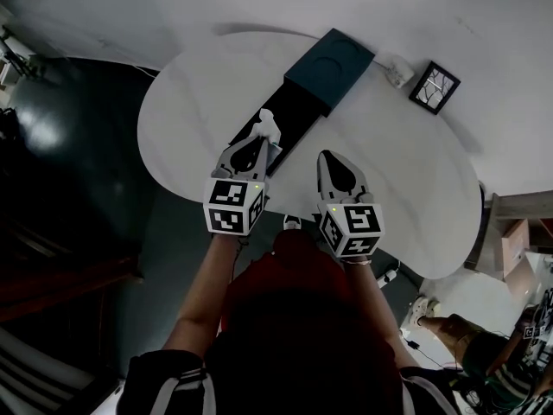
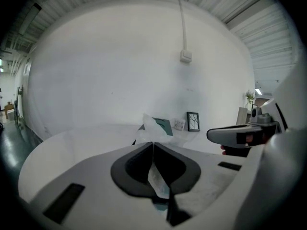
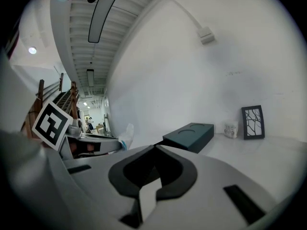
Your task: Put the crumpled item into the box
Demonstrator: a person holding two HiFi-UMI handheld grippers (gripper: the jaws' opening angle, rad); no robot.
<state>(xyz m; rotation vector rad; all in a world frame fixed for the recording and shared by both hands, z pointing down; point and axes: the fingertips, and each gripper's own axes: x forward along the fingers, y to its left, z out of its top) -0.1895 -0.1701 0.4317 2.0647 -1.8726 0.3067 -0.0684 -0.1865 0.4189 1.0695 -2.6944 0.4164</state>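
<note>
With the left gripper (image 1: pixel 257 143), seen from the head view, pinched a crumpled translucent white plastic wrapper (image 1: pixel 269 126), jaws clamped on it. Held that wrapper over the near end of the long black section (image 1: pixel 294 115) joined to a dark teal rectangular box (image 1: pixel 333 66); could not tell from above whether wrapper and black section touched. Held the right gripper (image 1: pixel 328 158) just right of the left one, jaws pressed together, above the near part of the rounded white table (image 1: pixel 190 93). Noted a small black-framed picture (image 1: pixel 435 86) at the far right of the table and a small white object (image 1: pixel 397 69) between it and the box.

Looked next along the left gripper (image 2: pixel 152 143) in its own view. Found both jaws shut on the wrapper (image 2: pixel 154 127), with one crinkled end standing up beyond the tips and another strip trailing back between the pads. Made out the teal box (image 2: pixel 164 125) beyond the wrapper, the framed picture (image 2: pixel 193 121) right of it, and the right gripper (image 2: pixel 240 135) at the right edge. Saw a white cable box (image 2: pixel 185 56) high on the far wall.

Looked last along the right gripper (image 3: pixel 154 146) in its own view. Found its jaws closed tip to tip with nothing held. Saw the teal box (image 3: pixel 189 135) lying ahead on the table, the small white object (image 3: pixel 231 129) and the framed picture (image 3: pixel 253 122) to the far right, and, at left, the left gripper (image 3: pixel 103 144) with the wrapper (image 3: pixel 126 135) sticking out of its tips.
</note>
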